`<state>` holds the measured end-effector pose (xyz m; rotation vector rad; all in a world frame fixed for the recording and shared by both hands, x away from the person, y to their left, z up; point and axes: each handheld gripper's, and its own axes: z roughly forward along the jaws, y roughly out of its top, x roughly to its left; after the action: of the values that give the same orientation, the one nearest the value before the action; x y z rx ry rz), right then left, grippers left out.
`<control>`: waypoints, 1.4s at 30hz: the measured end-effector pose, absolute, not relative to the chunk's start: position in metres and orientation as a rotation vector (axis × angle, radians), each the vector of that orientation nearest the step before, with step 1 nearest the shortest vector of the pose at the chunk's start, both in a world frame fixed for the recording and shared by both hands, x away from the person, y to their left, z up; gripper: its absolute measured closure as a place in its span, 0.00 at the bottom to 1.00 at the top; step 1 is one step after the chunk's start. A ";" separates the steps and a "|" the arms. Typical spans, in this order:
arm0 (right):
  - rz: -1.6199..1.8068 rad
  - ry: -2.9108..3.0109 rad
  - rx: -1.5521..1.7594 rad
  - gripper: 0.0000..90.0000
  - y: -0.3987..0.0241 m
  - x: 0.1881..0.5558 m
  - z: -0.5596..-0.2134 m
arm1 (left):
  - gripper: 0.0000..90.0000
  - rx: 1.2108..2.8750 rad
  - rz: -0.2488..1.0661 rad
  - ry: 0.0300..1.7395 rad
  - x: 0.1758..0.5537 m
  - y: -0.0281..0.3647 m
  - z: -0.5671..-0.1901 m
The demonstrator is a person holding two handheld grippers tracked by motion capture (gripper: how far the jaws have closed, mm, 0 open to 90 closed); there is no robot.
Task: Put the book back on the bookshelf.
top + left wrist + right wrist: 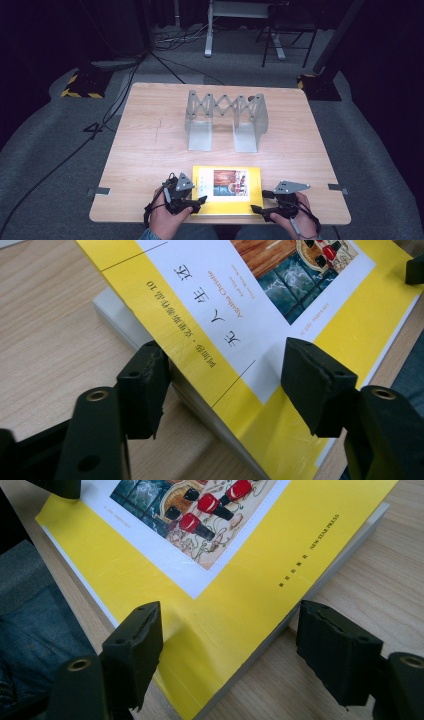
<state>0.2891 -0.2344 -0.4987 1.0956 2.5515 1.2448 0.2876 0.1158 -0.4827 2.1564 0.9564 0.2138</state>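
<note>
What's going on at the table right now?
A person holds a tool in each hand at the near edge of the wooden table, working a yellow book that lies flat there. The left tool straddles the book's near-left corner, the right tool its near-right corner; both sets of jaws stand apart and neither presses the cover yet. A grey metal expandable rack stands unused farther back on the table.
</note>
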 end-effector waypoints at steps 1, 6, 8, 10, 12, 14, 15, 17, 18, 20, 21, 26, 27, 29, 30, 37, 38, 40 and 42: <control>1.245 2.552 1.096 0.30 -0.234 0.289 -0.499 | 0.44 2.156 0.214 0.956 0.288 0.116 -0.483; 1.242 2.554 1.094 0.30 -0.234 0.290 -0.498 | 0.54 2.122 0.224 0.926 0.286 0.120 -0.480; 1.241 2.550 1.095 0.30 -0.234 0.289 -0.499 | 0.55 2.118 0.194 0.913 0.287 0.119 -0.482; 1.239 2.549 1.095 0.30 -0.234 0.289 -0.499 | 0.55 2.122 0.184 0.904 0.290 0.118 -0.484; 1.243 2.542 1.099 0.29 -0.233 0.289 -0.499 | 0.57 2.110 0.157 0.894 0.296 0.119 -0.487; 1.242 2.536 1.100 0.29 -0.233 0.288 -0.499 | 0.62 2.094 0.134 0.912 0.298 0.120 -0.485; 1.242 2.536 1.100 0.29 -0.233 0.288 -0.499 | 0.67 2.094 0.134 0.912 0.298 0.120 -0.485; 1.249 2.528 1.100 0.29 -0.234 0.287 -0.500 | 0.73 2.065 0.110 0.895 0.297 0.121 -0.482; 1.253 2.524 1.102 0.29 -0.234 0.287 -0.500 | 0.79 2.061 0.113 0.889 0.296 0.122 -0.480; 1.256 2.517 1.105 0.29 -0.234 0.286 -0.500 | 0.90 2.041 0.075 0.877 0.295 0.124 -0.477; 1.256 2.517 1.105 0.29 -0.234 0.286 -0.500 | 0.93 2.041 0.075 0.877 0.295 0.124 -0.477; 1.197 2.487 1.020 0.34 -0.235 0.279 -0.494 | 0.97 2.043 0.076 0.864 0.291 0.122 -0.467; 1.131 2.456 0.990 0.31 -0.234 0.277 -0.491 | 0.97 2.042 0.083 0.858 0.290 0.121 -0.463; 1.086 2.424 0.985 0.29 -0.234 0.273 -0.487 | 0.97 2.045 0.105 0.838 0.288 0.119 -0.456; 1.099 2.420 0.988 0.29 -0.235 0.271 -0.486 | 0.97 2.053 0.118 0.823 0.288 0.118 -0.452; 1.165 2.367 0.959 0.27 -0.239 0.258 -0.477 | 0.97 2.074 0.148 0.771 0.286 0.107 -0.428; 1.173 2.362 0.947 0.27 -0.238 0.256 -0.476 | 0.97 2.074 0.142 0.772 0.286 0.106 -0.427; 1.192 2.343 0.925 0.24 -0.235 0.254 -0.474 | 0.97 2.087 0.165 0.774 0.287 0.101 -0.421; 1.199 2.338 0.921 0.23 -0.231 0.254 -0.474 | 0.97 2.100 0.187 0.765 0.287 0.097 -0.416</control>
<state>0.2536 -0.2314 -0.4740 0.9207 2.3382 1.1990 0.2875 0.0969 -0.4159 2.1002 0.7649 0.1871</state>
